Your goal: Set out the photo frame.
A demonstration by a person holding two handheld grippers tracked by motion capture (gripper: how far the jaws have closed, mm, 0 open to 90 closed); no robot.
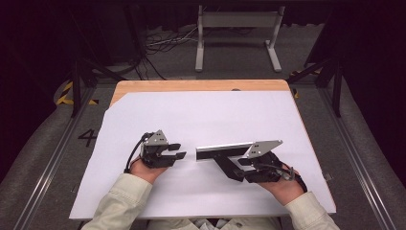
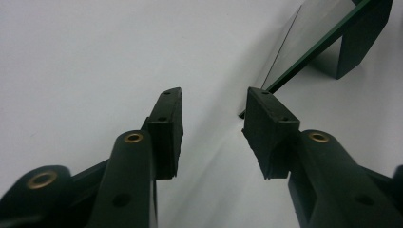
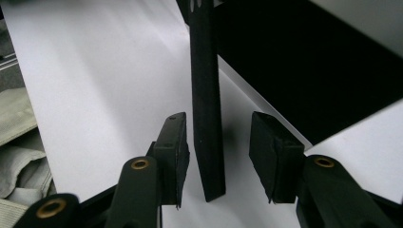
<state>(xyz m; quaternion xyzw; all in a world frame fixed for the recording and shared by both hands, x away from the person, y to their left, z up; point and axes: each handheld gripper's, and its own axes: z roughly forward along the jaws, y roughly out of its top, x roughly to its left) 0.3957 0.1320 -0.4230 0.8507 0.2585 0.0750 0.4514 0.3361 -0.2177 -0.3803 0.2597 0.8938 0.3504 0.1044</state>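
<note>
We see a white sheet [image 1: 201,120] covering most of a wooden table [image 1: 191,85]. Beyond the far edge stand a grey metal frame [image 1: 237,28] and loose cables [image 1: 165,43] on a dark floor. A black panel with a prop leg [image 1: 225,153] stands near the sheet's middle, long axis running left to right. The left gripper [image 1: 176,151] sits just left of it, jaws apart and empty. The right gripper [image 3: 218,156] has its jaws spread either side of the prop leg [image 3: 206,104], not clamping it.
</note>
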